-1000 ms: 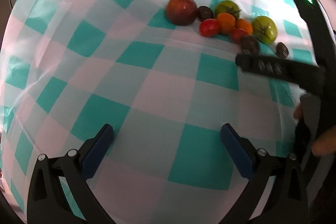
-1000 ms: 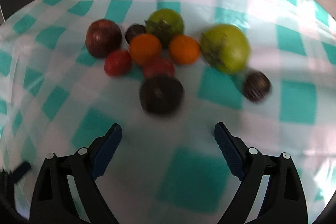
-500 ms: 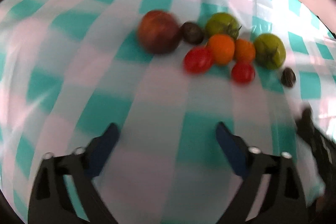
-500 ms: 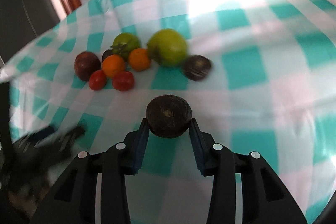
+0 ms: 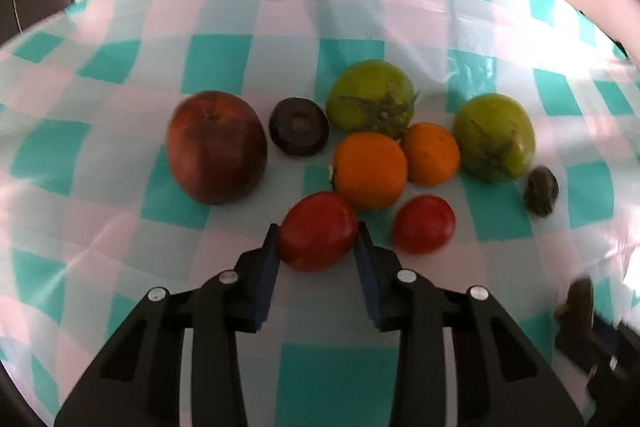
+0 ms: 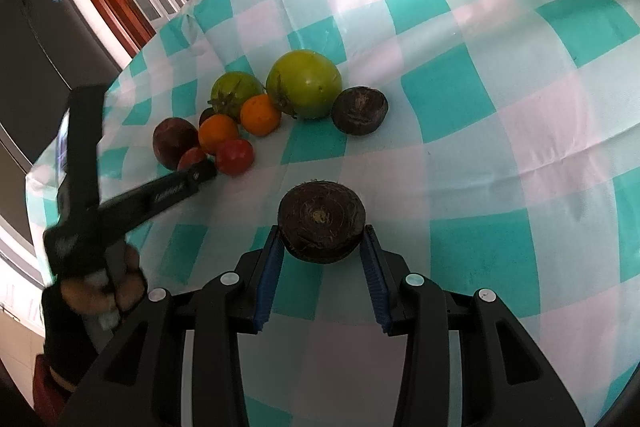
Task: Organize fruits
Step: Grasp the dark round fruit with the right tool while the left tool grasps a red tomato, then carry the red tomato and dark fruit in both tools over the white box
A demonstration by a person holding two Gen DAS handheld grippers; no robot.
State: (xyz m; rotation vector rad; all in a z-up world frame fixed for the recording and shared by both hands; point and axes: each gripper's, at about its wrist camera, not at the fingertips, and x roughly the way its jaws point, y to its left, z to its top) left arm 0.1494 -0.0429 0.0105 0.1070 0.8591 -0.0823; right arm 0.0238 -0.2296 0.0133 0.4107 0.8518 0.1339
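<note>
A cluster of fruit lies on the checked tablecloth. In the left wrist view my left gripper is shut on a red tomato at the cluster's near edge. Behind it are a dark red apple, a dark water chestnut, two oranges, two green persimmons and a second red tomato. In the right wrist view my right gripper is shut on a dark brown water chestnut, held above the cloth, right of the cluster.
Another dark water chestnut lies beside the large green persimmon. The left gripper's body and the hand holding it fill the left of the right wrist view. A dark fridge and wooden door frames stand beyond the table.
My left gripper moved forward to the cluster and shut on the red tomato. My right gripper shut on the dark water chestnut and lifted it away to the right.
</note>
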